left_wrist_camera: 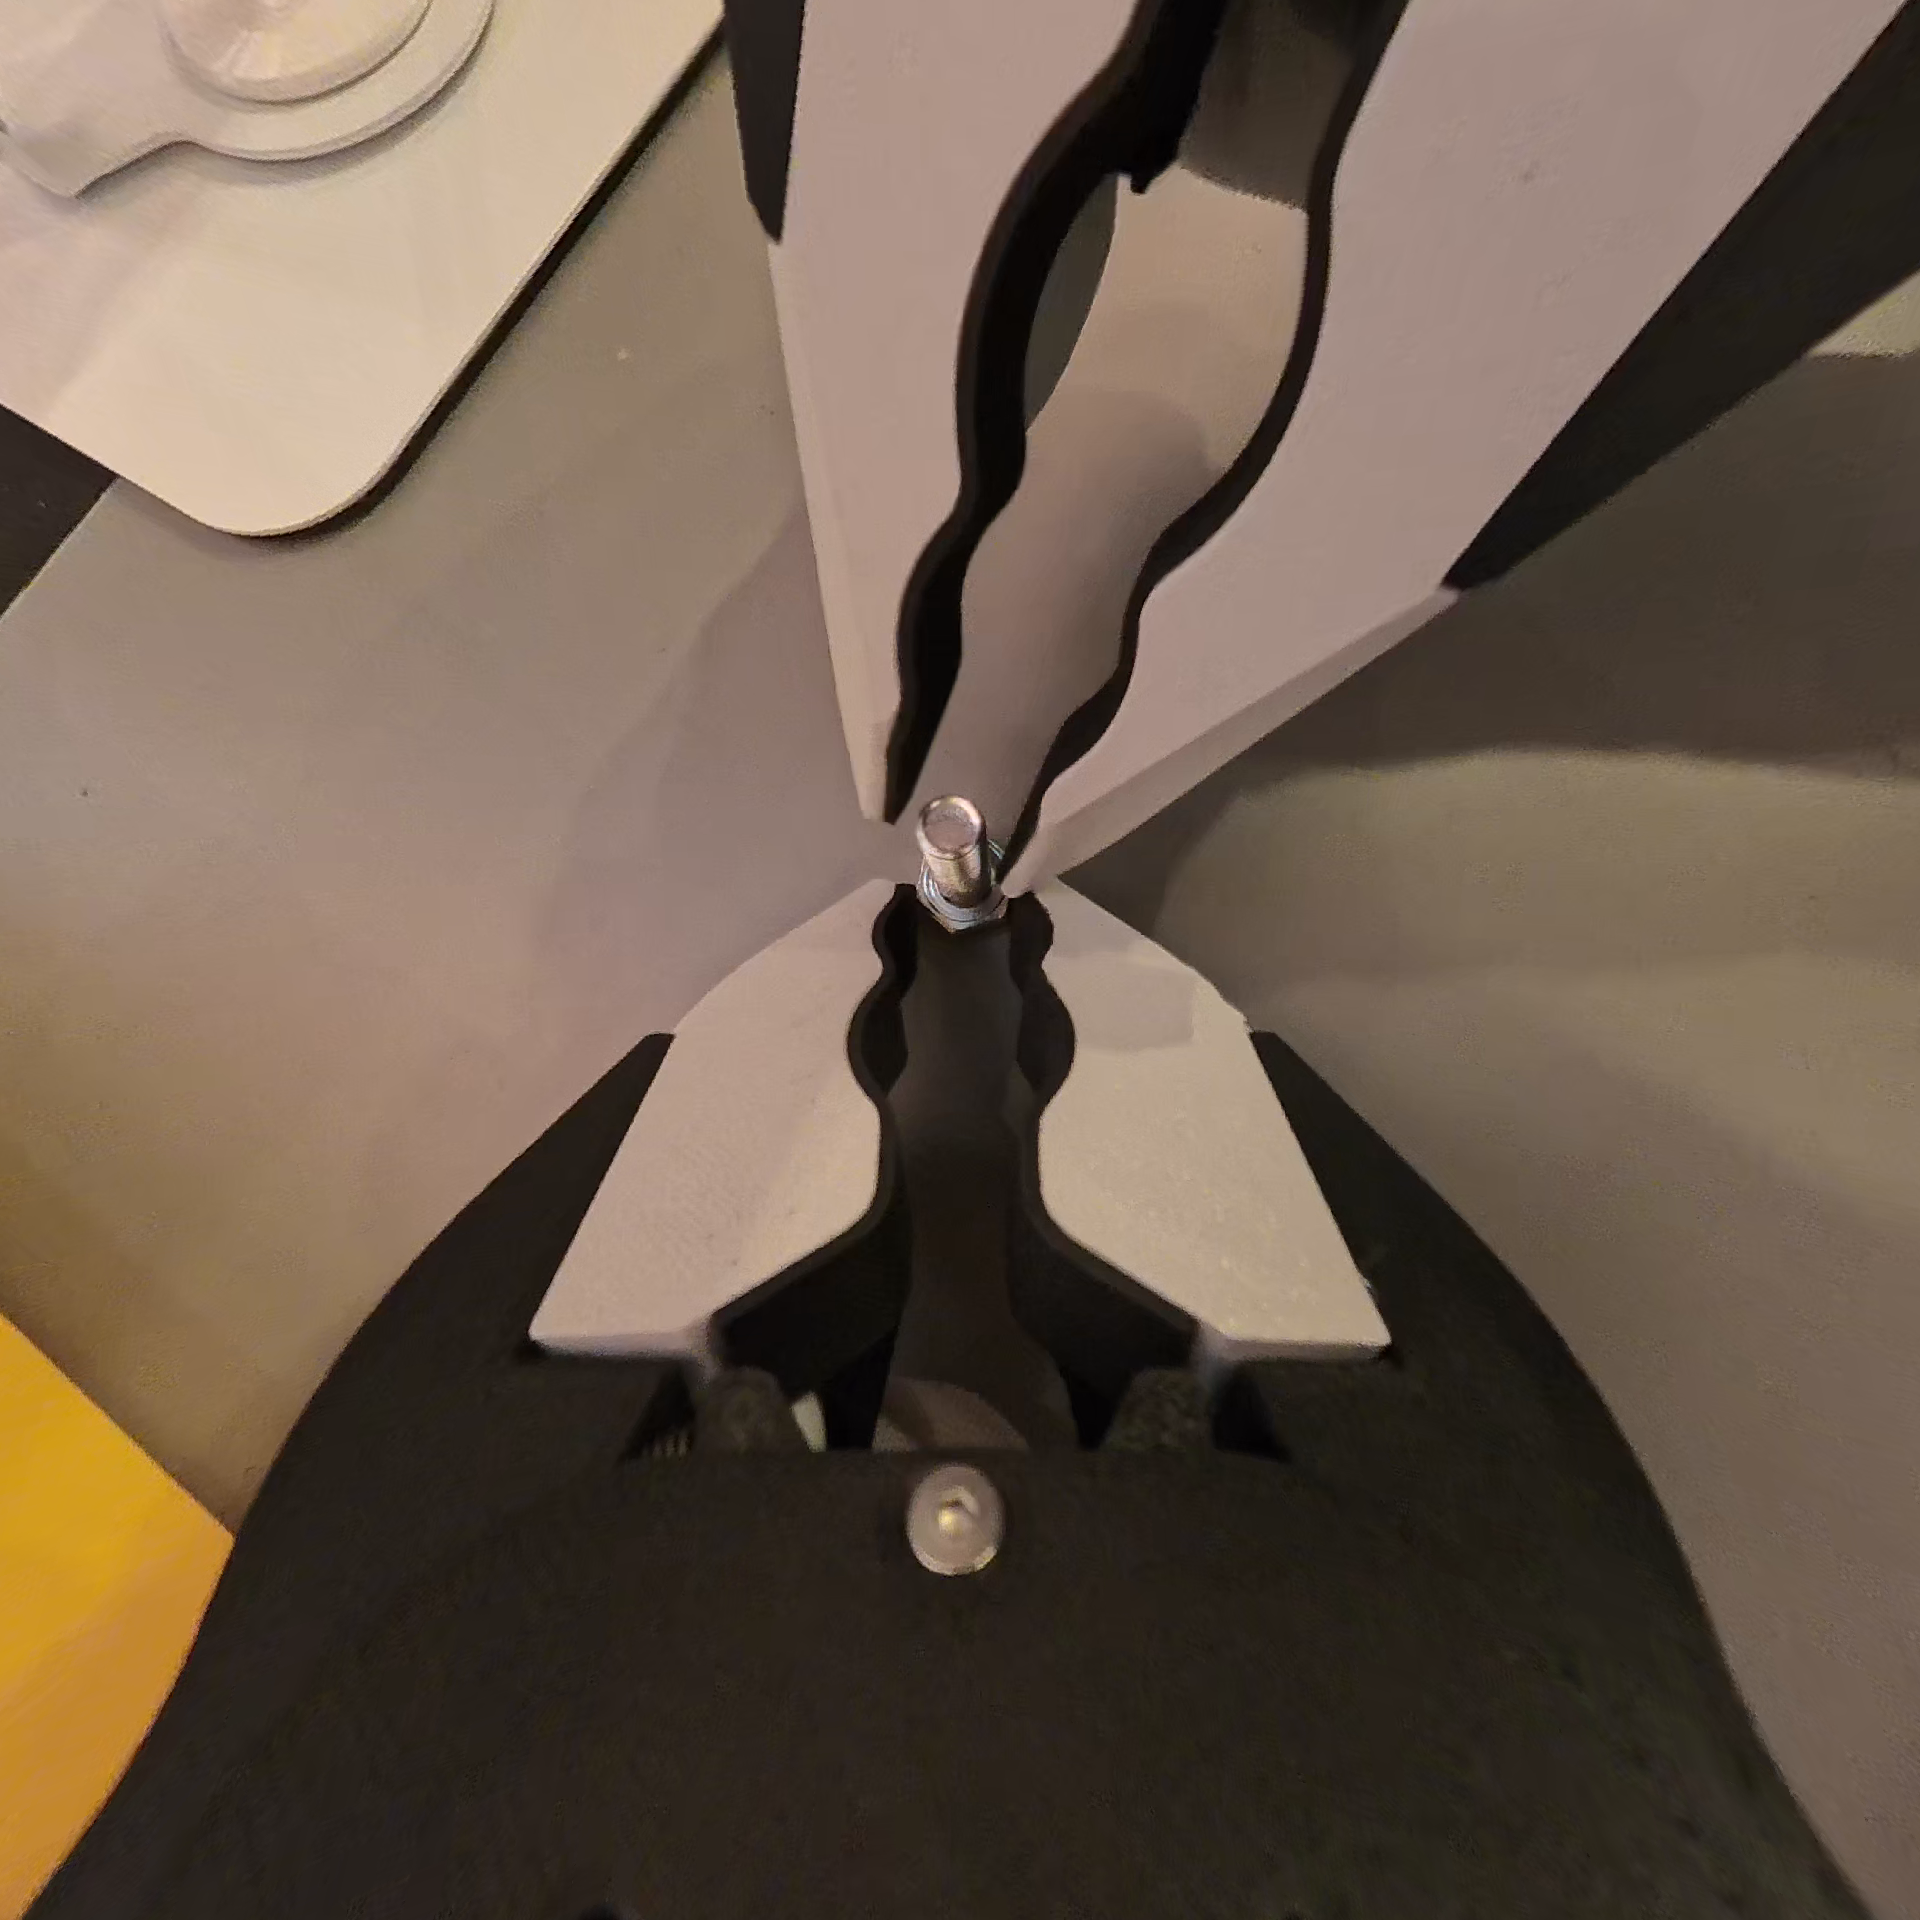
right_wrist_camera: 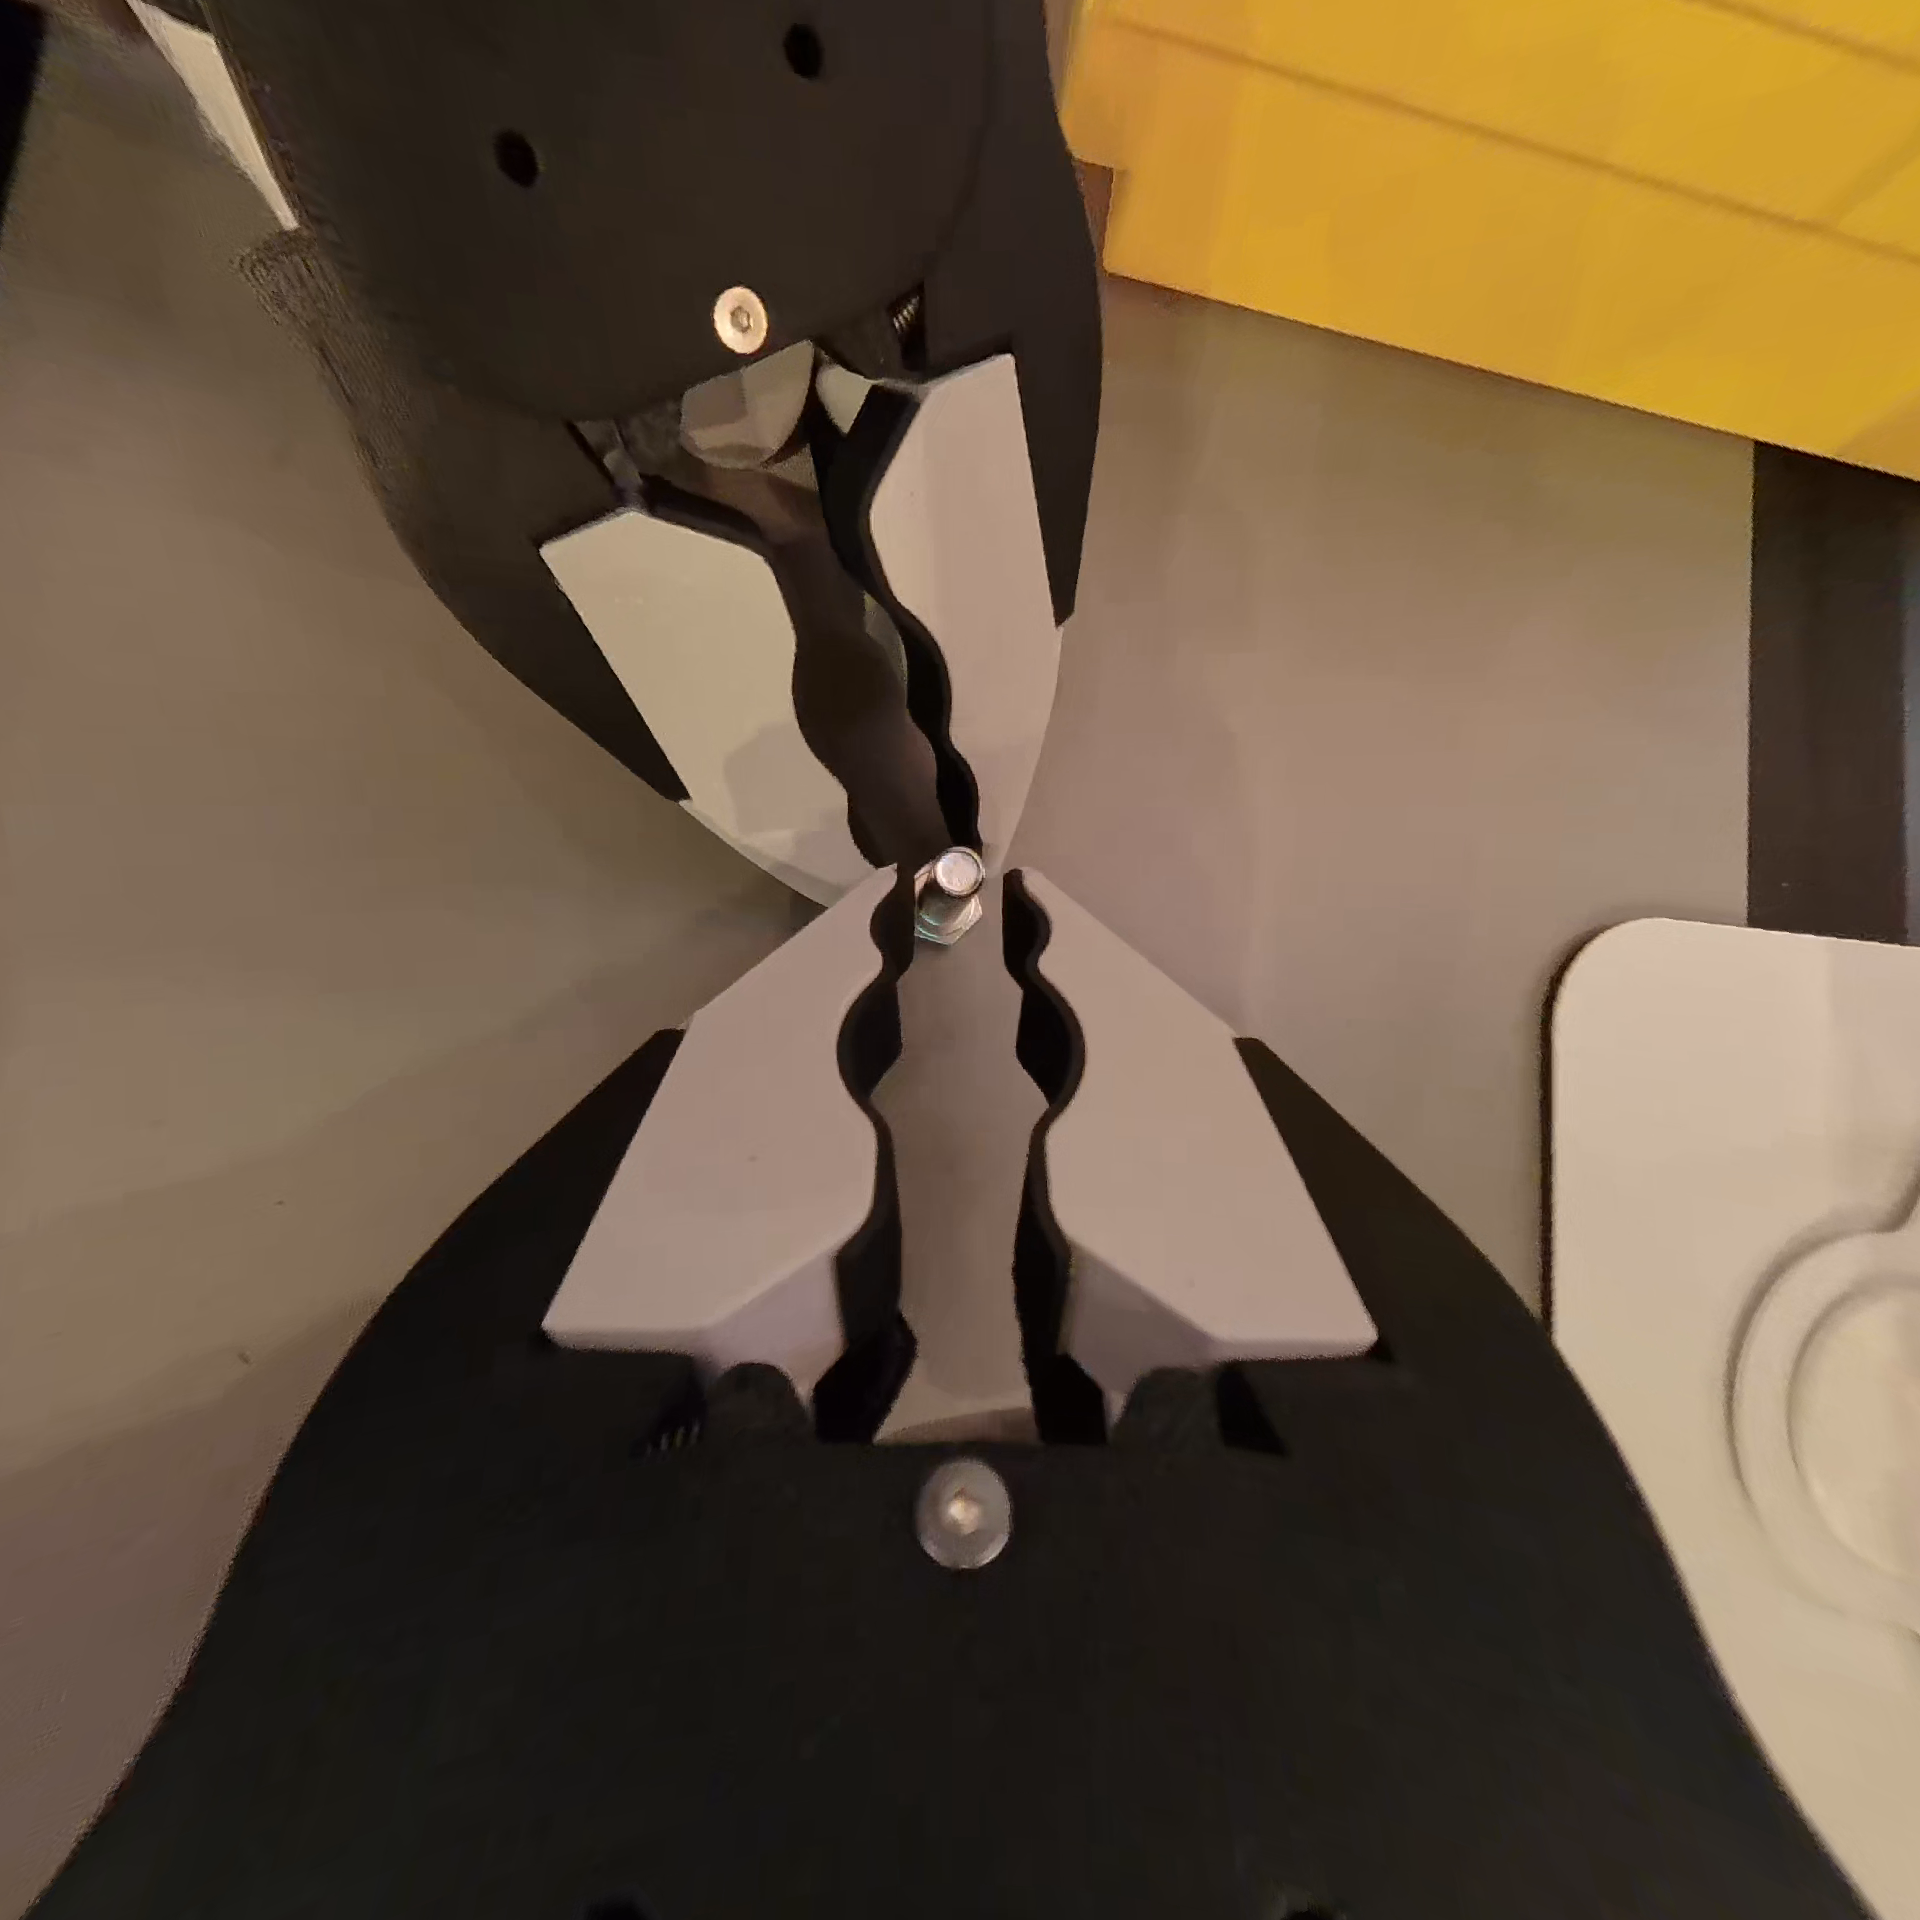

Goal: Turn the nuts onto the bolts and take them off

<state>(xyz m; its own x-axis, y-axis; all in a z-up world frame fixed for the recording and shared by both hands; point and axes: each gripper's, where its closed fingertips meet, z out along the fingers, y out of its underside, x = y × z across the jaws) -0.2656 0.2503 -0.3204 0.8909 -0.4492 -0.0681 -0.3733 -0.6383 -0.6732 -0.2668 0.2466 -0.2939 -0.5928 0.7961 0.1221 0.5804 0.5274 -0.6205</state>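
1. A matte grey table (left_wrist_camera: 416, 831) fills most of both views, under soft, warm light.
2. A white board (left_wrist_camera: 312, 312) with rounded corners lies on it, carrying a clear moulded dome (left_wrist_camera: 312, 42).
3. A yellow box (right_wrist_camera: 1507, 187) sits at the table's edge.
4. Dark strip (right_wrist_camera: 1829, 727) beside the board.

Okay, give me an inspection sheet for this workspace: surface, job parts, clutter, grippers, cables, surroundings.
Surface: grey table, bare near the work.
Job's things: one bolt with a nut threaded on it, held in the air between both grippers.
Clutter: white board bearing a clear suction cup; yellow box.
Grippers: left gripper is shut on the nut; right gripper is around the same bolt, grip cannot be told.
Cables: nothing seen.
Surroundings: dark strip beside the board.
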